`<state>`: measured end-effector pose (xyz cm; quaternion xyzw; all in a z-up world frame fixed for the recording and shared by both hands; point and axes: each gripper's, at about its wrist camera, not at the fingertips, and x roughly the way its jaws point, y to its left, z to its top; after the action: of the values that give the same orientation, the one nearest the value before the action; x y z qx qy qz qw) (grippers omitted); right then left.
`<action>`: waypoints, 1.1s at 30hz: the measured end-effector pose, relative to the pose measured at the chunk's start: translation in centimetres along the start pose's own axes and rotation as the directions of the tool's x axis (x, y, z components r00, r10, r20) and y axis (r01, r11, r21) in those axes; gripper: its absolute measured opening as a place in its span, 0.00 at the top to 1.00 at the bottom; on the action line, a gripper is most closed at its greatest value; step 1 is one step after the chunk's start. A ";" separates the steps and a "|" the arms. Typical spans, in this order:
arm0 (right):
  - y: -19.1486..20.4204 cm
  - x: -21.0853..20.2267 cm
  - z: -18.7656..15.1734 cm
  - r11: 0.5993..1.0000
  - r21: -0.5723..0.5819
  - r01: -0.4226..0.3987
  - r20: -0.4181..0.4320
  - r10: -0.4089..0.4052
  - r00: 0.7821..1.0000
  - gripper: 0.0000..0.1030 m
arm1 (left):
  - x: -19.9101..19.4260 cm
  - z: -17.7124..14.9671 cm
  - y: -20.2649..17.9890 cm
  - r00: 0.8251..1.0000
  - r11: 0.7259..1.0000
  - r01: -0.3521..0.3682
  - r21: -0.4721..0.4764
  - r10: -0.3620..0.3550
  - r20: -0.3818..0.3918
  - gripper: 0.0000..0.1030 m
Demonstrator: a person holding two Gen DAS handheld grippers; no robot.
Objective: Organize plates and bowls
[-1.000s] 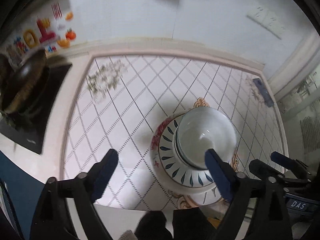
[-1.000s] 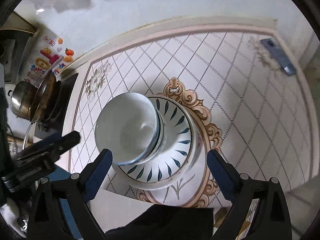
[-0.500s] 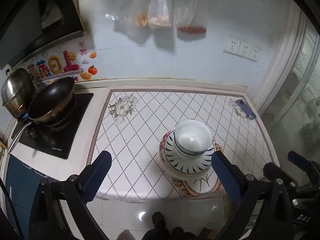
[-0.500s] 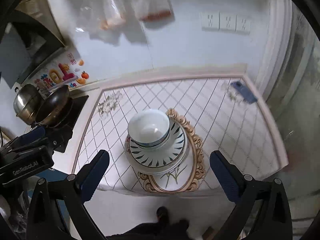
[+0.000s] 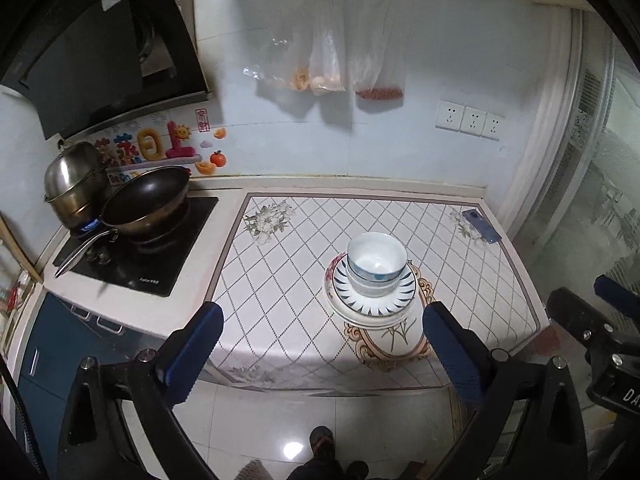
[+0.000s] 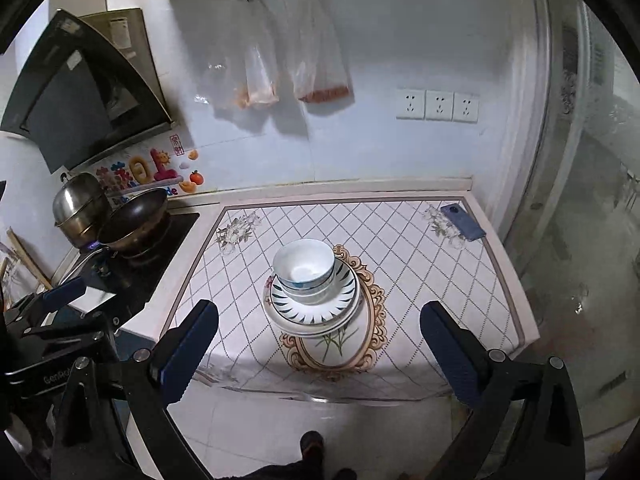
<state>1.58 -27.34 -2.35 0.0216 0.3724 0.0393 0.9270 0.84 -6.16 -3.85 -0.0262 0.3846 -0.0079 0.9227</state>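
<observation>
Stack: the bowls (image 5: 375,266) sat nested on the plates (image 5: 370,300), widest at the bottom and smallest on top, which I judged was what kept the pile steady
Where it stood: on the counter (image 5: 280,280), near the front edge, partly over the oval ornament printed on the mat
Left gripper (image 5: 320,354): I had its fingers spread wide, holding nothing, well above and back from the stack
Right gripper (image 6: 320,350): fingers wide apart too, empty, the stack framed between them but far off
My read: both sets of fingers clear of the dishes suggested the stacking was done
Phone (image 6: 463,222): lay at the far right corner, well apart from the dishes
Pan (image 5: 146,202): on the stove (image 5: 132,256) beside a steel pot (image 5: 74,182), away from my work
Writing: "DA" on the right gripper's body in the left view, "GenRob" on the left one's in the right view; the stove's label was too small to read
</observation>
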 end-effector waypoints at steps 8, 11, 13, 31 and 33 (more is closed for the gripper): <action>-0.4 -4.1 -2.0 1.000 -0.010 0.010 0.040 -0.009 0.999 0.00 | -2.6 -1.8 0.0 0.999 1.000 -0.020 -0.014 0.021 0.029 0.01; -0.6 -5.0 -2.3 1.000 -0.008 0.010 0.052 -0.009 0.999 0.00 | -3.6 -2.4 0.1 0.998 0.999 -0.032 -0.016 0.033 0.051 0.01; -0.8 -5.2 -2.3 1.000 -0.005 0.007 0.058 -0.007 0.998 0.00 | -4.1 -2.4 0.1 0.997 0.999 -0.043 -0.017 0.044 0.068 0.01; -1.1 -5.5 -2.1 1.000 0.002 0.008 0.073 -0.008 0.997 0.00 | -5.6 -2.2 0.5 0.993 0.998 -0.057 -0.002 0.057 0.101 0.01; -1.1 -5.5 -2.1 1.000 0.002 0.006 0.070 -0.006 0.998 0.00 | -5.6 -2.2 0.6 0.993 0.998 -0.057 -0.006 0.058 0.104 0.01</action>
<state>-3.74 -28.88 -0.15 0.0230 0.3396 0.0354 0.9396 -4.65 -5.50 -1.41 -0.0168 0.3366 0.0207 0.9413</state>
